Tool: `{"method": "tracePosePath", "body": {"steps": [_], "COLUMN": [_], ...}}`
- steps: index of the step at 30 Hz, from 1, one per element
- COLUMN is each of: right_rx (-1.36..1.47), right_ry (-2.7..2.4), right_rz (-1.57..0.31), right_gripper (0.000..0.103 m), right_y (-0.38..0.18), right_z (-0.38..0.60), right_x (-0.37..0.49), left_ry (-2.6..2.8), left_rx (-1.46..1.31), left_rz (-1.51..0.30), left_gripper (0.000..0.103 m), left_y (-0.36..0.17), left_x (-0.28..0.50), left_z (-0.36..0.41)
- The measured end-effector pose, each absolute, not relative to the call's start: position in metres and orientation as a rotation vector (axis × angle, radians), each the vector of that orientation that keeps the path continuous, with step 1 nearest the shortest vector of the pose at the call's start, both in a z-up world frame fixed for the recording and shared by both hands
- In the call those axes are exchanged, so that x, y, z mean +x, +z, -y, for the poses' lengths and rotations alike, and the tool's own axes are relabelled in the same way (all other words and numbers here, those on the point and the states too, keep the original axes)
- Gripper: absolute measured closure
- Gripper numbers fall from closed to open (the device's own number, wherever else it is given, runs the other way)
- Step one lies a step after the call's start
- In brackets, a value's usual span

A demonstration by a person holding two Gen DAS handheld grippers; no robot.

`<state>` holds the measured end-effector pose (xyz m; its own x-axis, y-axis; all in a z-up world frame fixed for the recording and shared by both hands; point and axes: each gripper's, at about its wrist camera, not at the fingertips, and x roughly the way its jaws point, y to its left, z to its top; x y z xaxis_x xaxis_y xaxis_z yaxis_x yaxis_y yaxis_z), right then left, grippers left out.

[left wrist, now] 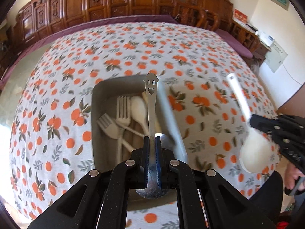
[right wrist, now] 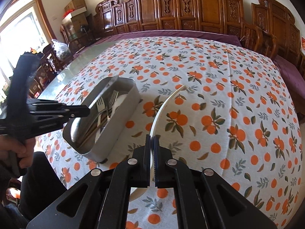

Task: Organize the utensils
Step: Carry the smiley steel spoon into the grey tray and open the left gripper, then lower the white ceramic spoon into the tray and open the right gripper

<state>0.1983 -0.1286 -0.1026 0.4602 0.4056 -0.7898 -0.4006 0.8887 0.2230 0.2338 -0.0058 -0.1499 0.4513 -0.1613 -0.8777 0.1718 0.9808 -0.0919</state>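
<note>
Left wrist view. Left gripper (left wrist: pixel 152 139): black, jaws clamped on the neck of a metal spoon (left wrist: pixel 151 103). The spoon's handle rises away from the camera and ends in a cut-out smiling face; its bowl lies under the fingers, near the lens. Below and beyond it stands a grey rectangular tray (left wrist: pixel 99 114) on the tablecloth (left wrist: pixel 57 95), which is white, printed with oranges and grey-green leaves. Inside the tray: two pale forks (left wrist: pixel 122 110), tines toward the far end, a white spoon (left wrist: pixel 138 106) beside them, and wooden-coloured sticks beneath, too blurred to name. The tray's right wall is motion-blurred. At right, the right gripper (left wrist: pixel 251 120) is closed on a white plastic spoon (left wrist: pixel 253 150), bowl low, handle slanting up-left, held above the cloth well to the right of the tray. A hand (left wrist: pixel 293 175) shows at the right edge. A green sign and a red card hang on the far wall; their writing is too small to read.

Right wrist view. Right gripper (right wrist: pixel 152 139): jaws pinched on the white plastic spoon (right wrist: pixel 164 106), seen edge-on, handle curving up and right. The tray (right wrist: pixel 122 112) sits to the left on the cloth (right wrist: pixel 228 95), with forks (right wrist: pixel 112 99) visible inside. The left gripper (right wrist: pixel 85 111) reaches in from the left over the tray's near end, a hand (right wrist: pixel 21 148) on its grip. Carved wooden chairs (right wrist: pixel 190 9) line the far side. Cardboard boxes (right wrist: pixel 76 5) are stacked in the corner; no legible print.
</note>
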Motion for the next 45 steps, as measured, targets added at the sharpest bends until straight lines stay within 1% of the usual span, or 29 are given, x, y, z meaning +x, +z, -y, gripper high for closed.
{"method": "tracePosePath", "body": {"steps": [8,20,25,35,45], "right_rx": [0.000,-0.016,-0.019,-0.024,-0.009], "right_ry": [0.508,0.526,0.537,0.586,0.634], "right_rz": [-0.966,-0.964,-0.958,-0.937,-0.943], "right_gripper": [0.099,0.099,0.099,0.099,0.099], "right_y": [-0.096,-0.093,-0.090,-0.087,-0.098], "right_z": [0.117,0.102,0.094,0.061,0.021], "right_x": [0.199,0.197,0.200,0.209,0.229], "left_ry": [-0.182,-0.170,-0.168,-0.154,-0.118], "left_rx": [-0.026,-0.015,-0.019,-0.027,-0.037], "left_rz": [-1.144,-1.173,-1.160,-1.089,-1.040], "left_gripper": [0.098,0.098,0.097,0.097,0.097], "left_y": [-0.179,-0.191,-0.185,-0.154,-0.130], "left_x": [0.242,0.247,0.243,0.221,0.207], "left_z": [-0.008,-0.009,-0.012,-0.031,-0.059]}}
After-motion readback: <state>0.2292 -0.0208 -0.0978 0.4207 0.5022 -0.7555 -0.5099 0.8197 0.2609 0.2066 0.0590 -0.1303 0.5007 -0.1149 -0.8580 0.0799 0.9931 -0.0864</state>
